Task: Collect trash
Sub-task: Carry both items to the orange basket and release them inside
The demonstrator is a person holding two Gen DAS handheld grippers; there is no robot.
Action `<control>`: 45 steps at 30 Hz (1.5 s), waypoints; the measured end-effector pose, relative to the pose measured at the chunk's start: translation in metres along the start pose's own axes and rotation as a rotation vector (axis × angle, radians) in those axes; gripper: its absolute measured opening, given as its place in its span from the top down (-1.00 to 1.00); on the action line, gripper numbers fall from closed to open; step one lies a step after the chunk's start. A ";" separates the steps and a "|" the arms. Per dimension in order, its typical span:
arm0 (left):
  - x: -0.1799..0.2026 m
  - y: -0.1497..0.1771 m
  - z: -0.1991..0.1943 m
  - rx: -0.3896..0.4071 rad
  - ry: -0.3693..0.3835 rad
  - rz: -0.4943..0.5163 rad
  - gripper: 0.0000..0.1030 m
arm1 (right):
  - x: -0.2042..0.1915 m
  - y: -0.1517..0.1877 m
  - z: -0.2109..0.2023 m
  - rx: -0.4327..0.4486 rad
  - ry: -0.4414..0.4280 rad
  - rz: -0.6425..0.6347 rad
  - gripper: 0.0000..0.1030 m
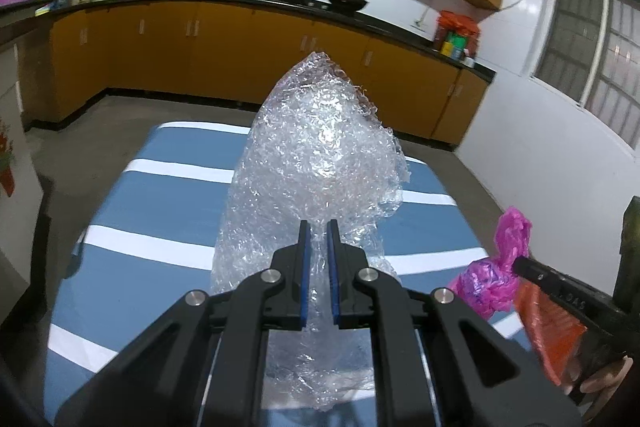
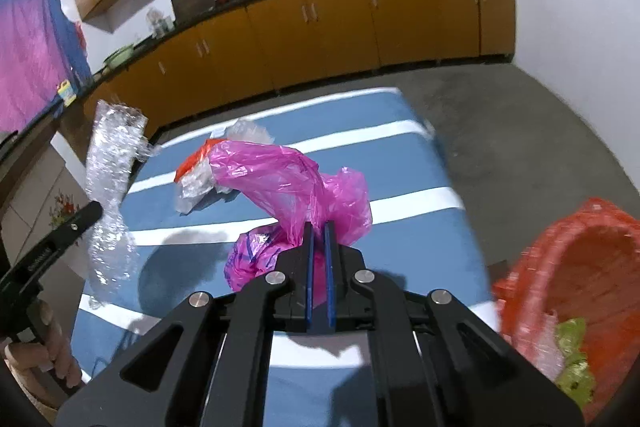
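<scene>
Two pieces of trash are in hand, both lifted clear of the blue-and-white striped tabletop (image 2: pixel 400 155). The right gripper (image 2: pixel 319 231) has its jaws pinched shut on a crumpled pink plastic bag (image 2: pixel 288 179), which bulges above the jaws and hangs in a second lump below them. The left gripper (image 1: pixel 316 231) has its jaws clamped on a long piece of clear bubble wrap (image 1: pixel 320 147), held near its middle so that it stands up ahead of the jaws and trails down beneath them.

Risks, as judged: each hold is a narrow pinch on thin, slippery film. The bubble wrap is bulky and top-heavy, and could slide out or flop sideways on a quick swing. The pink bag's hanging lump could catch on the rim of the red basket (image 2: pixel 580 267) at right and be pulled free, or drop outside it. More scraps, a clear plastic piece with an orange-red one (image 2: pixel 196 171), remain on the tabletop behind the pink bag.

Limits of view: the basket is blurred and cut by the frame edge; it holds something green and something pale pink, neither identifiable. How much film sits between either pair of jaws is hidden. The far scraps are partly screened by the pink bag. The person shows only as fingers at the frame edges.
</scene>
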State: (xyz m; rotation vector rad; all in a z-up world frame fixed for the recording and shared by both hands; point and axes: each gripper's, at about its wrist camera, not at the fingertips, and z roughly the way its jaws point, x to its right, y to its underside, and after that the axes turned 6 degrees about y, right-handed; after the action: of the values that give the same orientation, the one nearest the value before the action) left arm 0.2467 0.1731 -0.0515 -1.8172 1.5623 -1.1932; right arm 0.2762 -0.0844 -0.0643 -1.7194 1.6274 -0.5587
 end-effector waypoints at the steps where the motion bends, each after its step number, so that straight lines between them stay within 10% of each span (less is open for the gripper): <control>1: 0.008 0.001 -0.002 -0.001 0.018 0.007 0.82 | 0.007 0.000 -0.010 0.014 0.011 0.003 0.89; 25: 0.182 0.053 -0.007 -0.102 0.380 0.155 0.82 | 0.160 0.058 -0.138 0.128 0.334 0.219 0.89; 45: 0.275 0.085 0.028 -0.222 0.569 0.239 0.82 | 0.214 0.075 -0.160 0.153 0.454 0.327 0.89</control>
State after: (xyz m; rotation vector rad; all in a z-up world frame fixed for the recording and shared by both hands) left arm 0.2170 -0.1149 -0.0479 -1.4192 2.2289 -1.5535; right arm 0.1353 -0.3228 -0.0442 -1.2347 2.0666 -0.9295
